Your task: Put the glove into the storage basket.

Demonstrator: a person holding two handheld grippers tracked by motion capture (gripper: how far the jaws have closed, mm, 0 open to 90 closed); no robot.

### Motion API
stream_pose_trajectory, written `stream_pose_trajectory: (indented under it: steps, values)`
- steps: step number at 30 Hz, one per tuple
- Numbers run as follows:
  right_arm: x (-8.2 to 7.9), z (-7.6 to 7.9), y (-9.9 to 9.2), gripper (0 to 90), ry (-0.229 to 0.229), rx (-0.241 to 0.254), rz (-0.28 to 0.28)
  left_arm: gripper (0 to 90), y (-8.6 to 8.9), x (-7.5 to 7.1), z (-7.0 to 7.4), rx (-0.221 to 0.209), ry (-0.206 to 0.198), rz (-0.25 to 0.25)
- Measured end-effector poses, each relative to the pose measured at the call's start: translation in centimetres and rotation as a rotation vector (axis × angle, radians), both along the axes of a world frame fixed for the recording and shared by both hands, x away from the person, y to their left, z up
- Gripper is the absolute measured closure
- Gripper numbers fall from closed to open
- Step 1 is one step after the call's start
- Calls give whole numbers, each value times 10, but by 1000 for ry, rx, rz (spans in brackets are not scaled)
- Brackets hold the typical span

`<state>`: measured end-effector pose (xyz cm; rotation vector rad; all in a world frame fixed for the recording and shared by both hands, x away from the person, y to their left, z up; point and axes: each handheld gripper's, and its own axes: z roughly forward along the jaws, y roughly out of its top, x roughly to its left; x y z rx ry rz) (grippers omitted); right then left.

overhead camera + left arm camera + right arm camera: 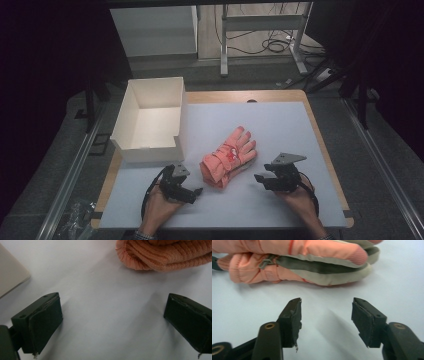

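Counting what's on the table: one pair of salmon-pink gloves, stacked one on top of the other so it reads as a single bundle, one white cardboard box, and two hand-held grippers. That's pretty much the whole inventory on the pale mat covering the wooden tabletop.

So, the gloves sit about mid-table, fingers pointing away toward the far right, cuffs toward the near edge. From the right gripper view you can see two layers clearly, a pink top and a grey-beige palm side with a dark strap running between them, so two gloves, not one. The left gripper view catches just the ribbed knit cuff end at the top of the frame.

The box is open on top, standing at the far left corner of the mat, well apart from the gloves, and I can't make out anything inside it.

The left gripper rests low near the front edge, just left of the glove cuffs, jaws spread wide with bare mat between them. The right gripper is on the other side, near the cuff end too, jaws apart and holding nothing; the gloves lie just beyond its tips without touching. Two hands, one on each gripper, come in from the bottom edge.
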<state>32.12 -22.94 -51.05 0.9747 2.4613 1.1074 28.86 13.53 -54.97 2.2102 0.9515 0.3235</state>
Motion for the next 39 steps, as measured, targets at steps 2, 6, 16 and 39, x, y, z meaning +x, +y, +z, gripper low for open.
stream_pose_trajectory:
  steps: [2, 6, 16, 39]
  values:
    - [0, 0, -4, 379, -3, 0, -12, 19, 0, 0, 0, 0, -1, 0]
    - [1, -1, -13, 349, -9, -5, -36, 15, 0, 0, 0, -2, 4, 0]
    - [4, -4, -41, 257, -20, -22, -142, 6, -1, 0, 0, -1, 7, -1]
    - [4, -20, -60, 149, -35, -78, -208, 12, 2, 0, 1, -28, 16, 0]
